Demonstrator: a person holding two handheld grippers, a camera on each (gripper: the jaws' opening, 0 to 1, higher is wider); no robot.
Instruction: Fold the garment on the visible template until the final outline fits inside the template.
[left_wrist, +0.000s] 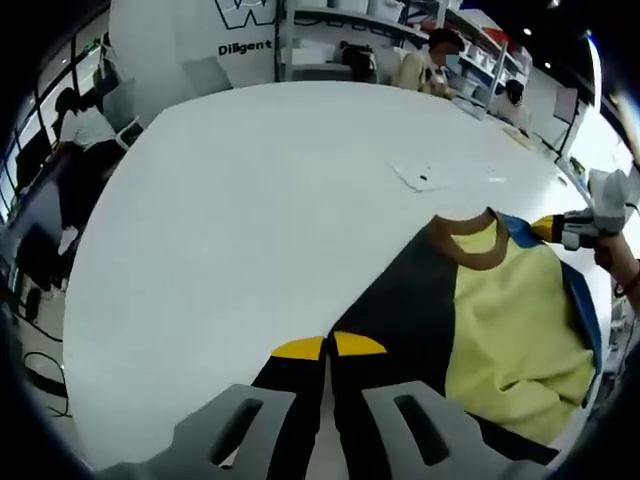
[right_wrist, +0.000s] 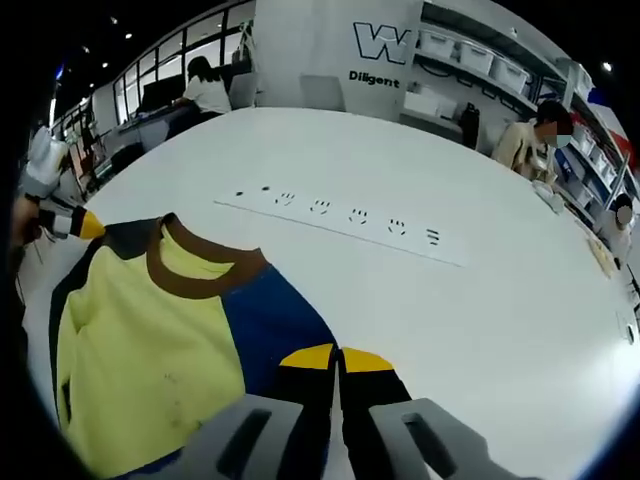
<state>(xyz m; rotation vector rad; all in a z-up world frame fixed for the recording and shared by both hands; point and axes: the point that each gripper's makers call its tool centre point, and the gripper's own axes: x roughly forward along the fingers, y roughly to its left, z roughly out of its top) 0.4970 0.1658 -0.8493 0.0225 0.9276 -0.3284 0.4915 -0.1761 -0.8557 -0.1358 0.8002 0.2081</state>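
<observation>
Soft yellow-and-navy garment (right_wrist: 150, 340), brown ribbed collar (right_wrist: 200, 272)

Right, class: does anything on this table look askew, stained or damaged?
The garment lies rumpled and crooked by the edge of the table, not flat. Faint dark specks on its yellow front look like stains. Nothing else stands out.
</observation>
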